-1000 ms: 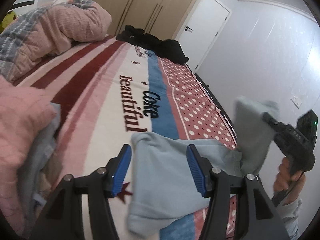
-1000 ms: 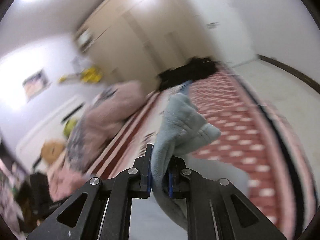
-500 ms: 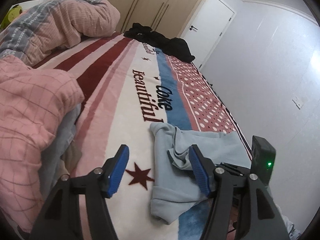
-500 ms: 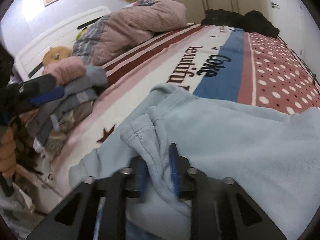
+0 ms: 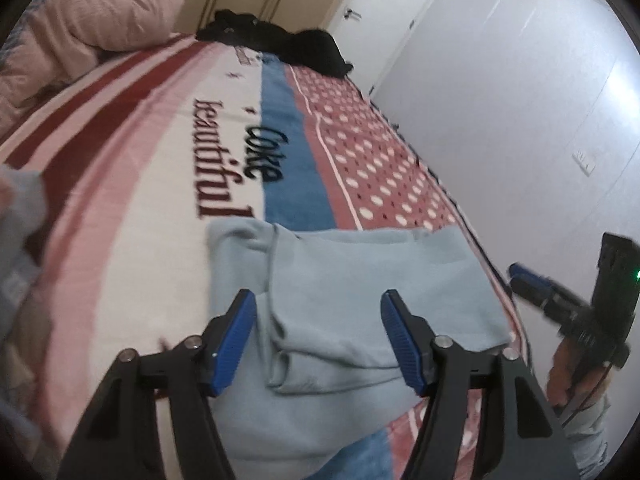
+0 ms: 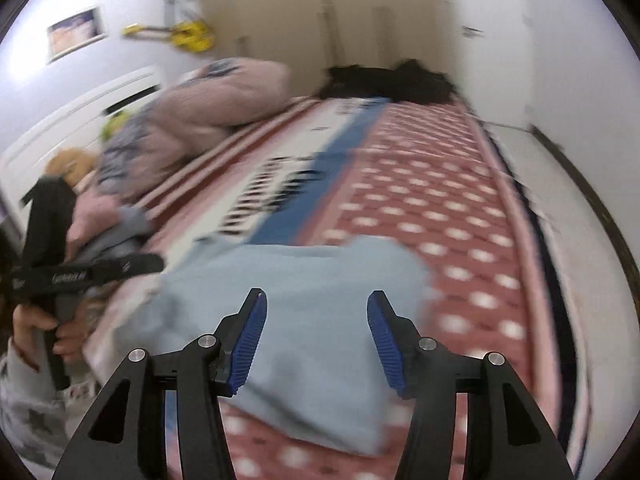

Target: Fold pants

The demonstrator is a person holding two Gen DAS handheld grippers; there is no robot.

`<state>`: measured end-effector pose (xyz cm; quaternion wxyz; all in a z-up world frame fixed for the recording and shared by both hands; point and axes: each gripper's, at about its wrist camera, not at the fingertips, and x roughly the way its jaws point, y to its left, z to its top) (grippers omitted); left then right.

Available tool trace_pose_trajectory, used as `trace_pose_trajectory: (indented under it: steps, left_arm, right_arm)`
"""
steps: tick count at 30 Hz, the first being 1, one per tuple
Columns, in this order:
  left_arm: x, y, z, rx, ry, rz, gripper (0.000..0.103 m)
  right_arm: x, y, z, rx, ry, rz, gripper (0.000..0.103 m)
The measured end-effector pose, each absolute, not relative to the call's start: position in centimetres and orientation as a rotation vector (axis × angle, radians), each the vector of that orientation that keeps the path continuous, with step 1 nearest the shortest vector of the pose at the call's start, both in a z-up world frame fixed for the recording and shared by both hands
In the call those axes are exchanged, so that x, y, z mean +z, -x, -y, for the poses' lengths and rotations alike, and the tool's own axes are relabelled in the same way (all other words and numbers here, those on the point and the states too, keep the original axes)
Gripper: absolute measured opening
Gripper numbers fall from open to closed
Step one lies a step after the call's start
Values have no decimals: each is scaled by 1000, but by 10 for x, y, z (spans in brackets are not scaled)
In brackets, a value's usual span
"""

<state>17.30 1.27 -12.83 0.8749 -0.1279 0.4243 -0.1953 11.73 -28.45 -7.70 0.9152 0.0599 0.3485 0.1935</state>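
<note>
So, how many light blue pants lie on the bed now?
1: the light blue pants lie folded near the bed's front edge. Others may be hidden in the side pile.

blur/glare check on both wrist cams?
Left wrist: light blue pants fairly sharp, blanket lettering slightly smeared, wall glare at right. Right wrist: heavy motion blur across the polka-dot blanket and pants; only the gripper fingers are crisp.

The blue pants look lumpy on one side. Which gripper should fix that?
Probably the left gripper. It hangs open right over the bunched fold of the light blue pants. The right gripper, jaws just opened, faces a smoother part.
</note>
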Motion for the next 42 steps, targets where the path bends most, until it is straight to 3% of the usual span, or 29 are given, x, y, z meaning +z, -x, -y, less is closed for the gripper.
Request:
trace_pose_trajectory:
  steps: [2, 3, 4, 6, 11, 15, 17, 19, 20, 28, 32, 42]
  left_arm:
    - [-136, -178, -2, -397, 246, -920, 40]
    - [-140, -179, 2, -384, 230, -931, 32]
    - [-143, -179, 5, -376, 211, -939, 17]
    - [-148, -177, 6, -324, 164, -957, 4]
    - [-155, -159, -17, -184, 93, -950, 0]
    - [-160, -150, -50, -213, 199, -980, 0]
    - [-157, -148, -57, -225, 232, -974, 8]
    - [-153, -148, -63, -230, 269, -966, 63]
    - [-150, -146, -66, -243, 292, -945, 67]
    - [-159, -169, -64, -372, 446, -1012, 73]
    - [-174, -188, -53, -469, 538, -1069, 77]
    - [-186, -203, -38, -424, 515, -1136, 77]
  right_arm:
    - [-86, -121, 305, 374, -178, -738, 50]
    - [-93, -123, 314, 359, -200, -759, 50]
    - [-101, -125, 319, 344, -216, -780, 50]
    - [-113, -128, 326, 348, -247, -812, 50]
    - [-132, -131, 335, 406, -358, -855, 50]
    - [-138, -133, 335, 426, -389, -865, 50]
    - [-139, -134, 334, 430, -401, -870, 51]
    - [-139, -136, 334, 433, -411, -873, 51]
    - [-139, -137, 333, 435, -413, -875, 51]
    - [-138, -144, 325, 462, -418, -890, 51]
    - [-144, -152, 319, 497, -436, -931, 57]
    - [-163, -153, 310, 559, -478, -976, 57]
